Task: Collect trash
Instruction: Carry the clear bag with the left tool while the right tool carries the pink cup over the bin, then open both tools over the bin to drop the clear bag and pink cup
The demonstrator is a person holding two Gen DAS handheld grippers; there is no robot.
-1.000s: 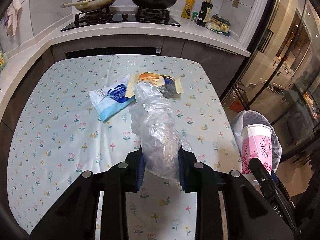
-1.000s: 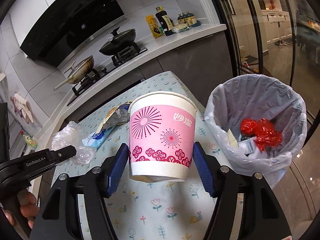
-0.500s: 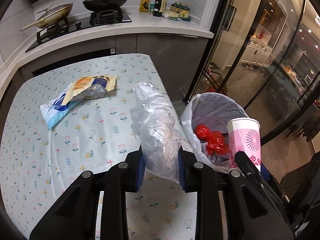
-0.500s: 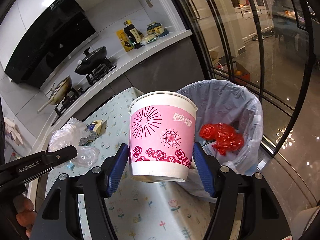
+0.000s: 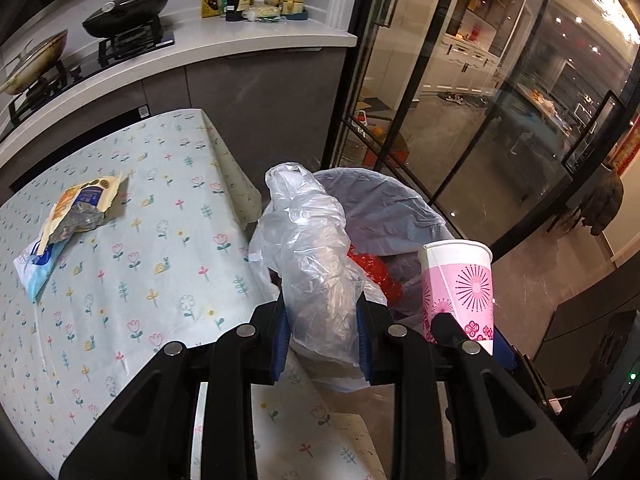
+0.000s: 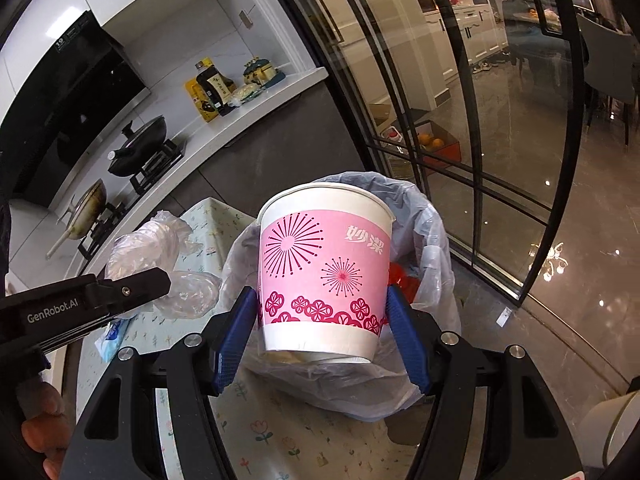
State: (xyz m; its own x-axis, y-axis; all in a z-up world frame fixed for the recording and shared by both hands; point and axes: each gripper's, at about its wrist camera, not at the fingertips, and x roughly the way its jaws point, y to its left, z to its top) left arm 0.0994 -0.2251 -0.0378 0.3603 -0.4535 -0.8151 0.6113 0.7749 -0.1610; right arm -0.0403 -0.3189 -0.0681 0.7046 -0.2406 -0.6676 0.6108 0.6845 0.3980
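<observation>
Trash rides in both claws at the table's [image 5: 120,280] right edge. The left claw [image 5: 322,340] is clenched on a clear bag [image 5: 312,248], held over the near rim of the lined bin [image 5: 384,208]. The right claw [image 6: 322,328] grasps an upright pink cup [image 6: 324,272] over the bin mouth, hiding most of it. Red trash [image 5: 376,272] inside is half covered. Farther left on the table lie wrappers [image 5: 72,216], well apart. Beyond the bin, glass doors [image 5: 460,100] stand close.

Left gripper [image 5: 320,332]: blue pads [image 5: 281,340] closed on a crumpled clear plastic bag [image 5: 316,256].
Right gripper [image 6: 322,328]: pads [image 6: 236,332] clamped on an upright pink paper cup [image 6: 324,276].
Left hand [image 6: 40,436]: fingers partly visible, wrapped around the handle.
</observation>
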